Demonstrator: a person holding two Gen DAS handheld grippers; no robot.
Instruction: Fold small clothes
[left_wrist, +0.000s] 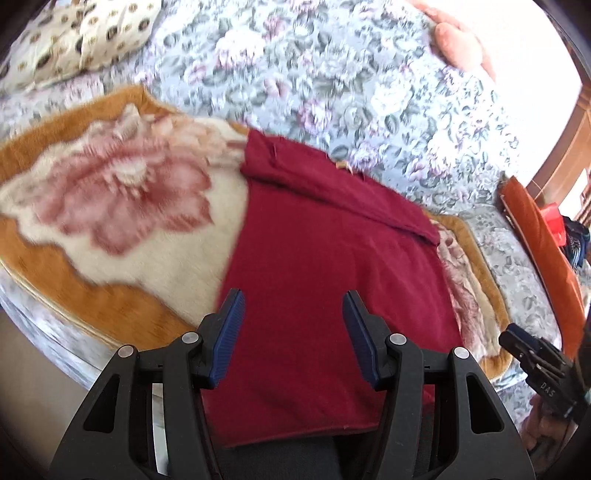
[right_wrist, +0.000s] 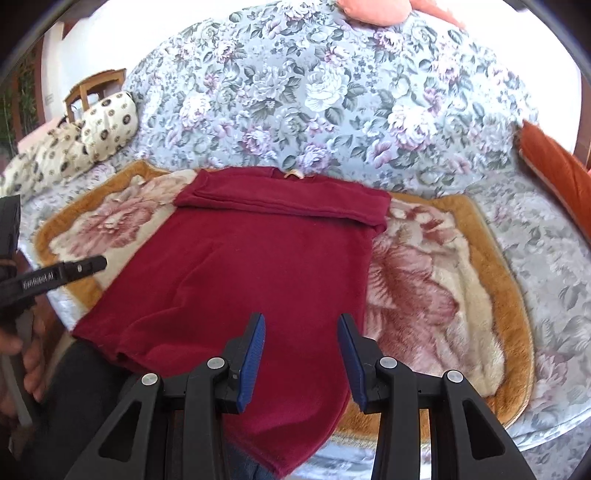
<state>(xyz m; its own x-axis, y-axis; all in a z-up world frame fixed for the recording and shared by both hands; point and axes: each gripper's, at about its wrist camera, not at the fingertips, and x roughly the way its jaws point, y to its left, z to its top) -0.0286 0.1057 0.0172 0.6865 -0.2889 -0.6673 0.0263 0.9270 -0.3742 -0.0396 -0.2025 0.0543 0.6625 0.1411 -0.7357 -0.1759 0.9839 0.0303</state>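
Cream pillow: far left I see a cream pillow printed with dark round motifs (right_wrist: 99, 129), lying on the bed's grey-blue floral cover (right_wrist: 295, 92).
Blanket: a plush cream blanket with big pink flowers and an orange-brown border (left_wrist: 110, 199) is spread over the cover (blurred in the left wrist view).
Left hand-held gripper: my left hand-held gripper (left_wrist: 292, 334) hangs over the near part of the garment, its blue pads spread apart and nothing between them.
Garment: the dark red knitted top (right_wrist: 258, 266) lies flat on the blanket, far part folded over into a band across its width, a small pale tag at the far edge; its near hem hangs past the bed's edge.
Right hand-held gripper: my right hand-held gripper (right_wrist: 301, 354) sits above the garment's near right part, released, pads apart and gripping nothing.
Orange cushion: a rust-orange cushion (right_wrist: 561, 173) stands at the far right, well apart from the garment.
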